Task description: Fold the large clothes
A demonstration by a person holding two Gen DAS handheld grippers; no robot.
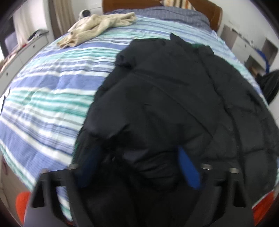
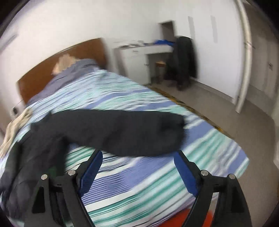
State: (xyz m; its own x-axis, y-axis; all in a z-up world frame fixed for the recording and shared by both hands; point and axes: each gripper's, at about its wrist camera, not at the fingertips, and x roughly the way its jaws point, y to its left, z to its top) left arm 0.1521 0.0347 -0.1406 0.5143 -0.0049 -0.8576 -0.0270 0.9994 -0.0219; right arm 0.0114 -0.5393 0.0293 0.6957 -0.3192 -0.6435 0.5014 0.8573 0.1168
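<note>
Right wrist: jacket sleeve point(image 2: 122, 132) just beyond spread tongs point(image 2: 137, 157).

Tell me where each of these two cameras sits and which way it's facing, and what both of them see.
Left wrist: on the left gripper, low at the bed's foot end, facing the headboard; its blue fingers are spread around the black jacket; a beige garment lies farther off.
Right wrist: on the right gripper, above the striped bedspread, facing across the bed toward the white desk; its blue fingers are open and hold nothing, with the jacket's sleeve just ahead.
Shared: jacket, bedspread, headboard, beige garment.
</note>
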